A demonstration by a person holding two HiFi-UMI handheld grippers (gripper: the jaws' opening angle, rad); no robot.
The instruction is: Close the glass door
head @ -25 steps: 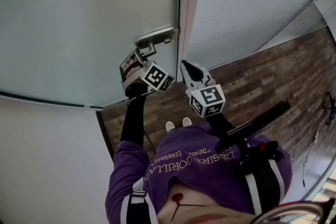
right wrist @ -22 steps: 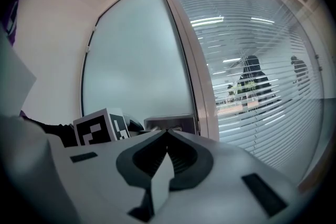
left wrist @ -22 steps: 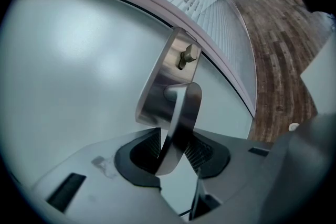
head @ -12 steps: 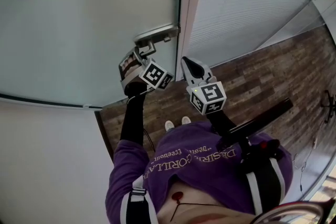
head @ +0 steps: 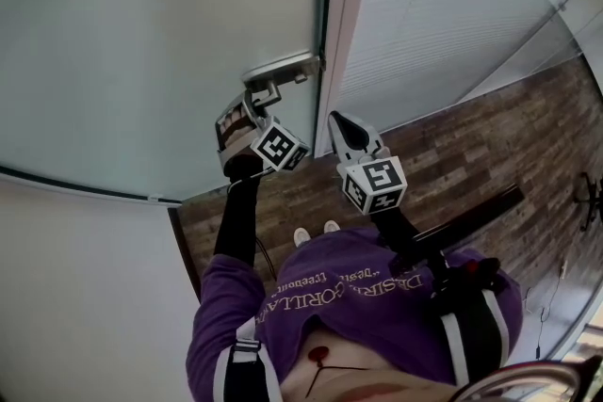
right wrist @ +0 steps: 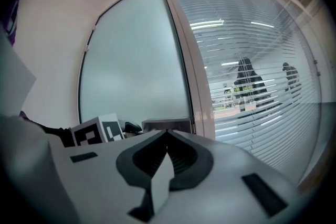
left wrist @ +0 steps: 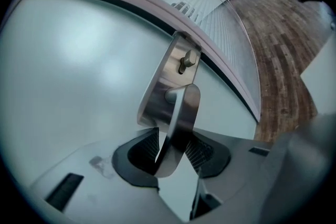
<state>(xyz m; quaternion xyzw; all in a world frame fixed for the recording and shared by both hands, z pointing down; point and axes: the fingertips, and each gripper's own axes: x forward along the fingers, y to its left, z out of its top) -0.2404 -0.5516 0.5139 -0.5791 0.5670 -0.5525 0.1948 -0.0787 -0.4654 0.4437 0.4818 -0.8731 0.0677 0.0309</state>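
left gripper [left wrist: 172, 144]: clamping the handle [left wrist: 184, 107], holding steady
right gripper [right wrist: 168, 136]: closed, empty, idling
glass door [head: 141, 33]: edge sitting against frame [head: 347, 33], barely shifting over the last second, so closing is looking nearly done

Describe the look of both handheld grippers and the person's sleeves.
The left tongs and right tongs are pale grey plastic shells with black ribbed pads; each carries a white cube with black square markers. Black sleeves emerge from a purple sweatshirt with white lettering.

Office: glass door [head: 141, 42]; slatted blinds [head: 452, 5]
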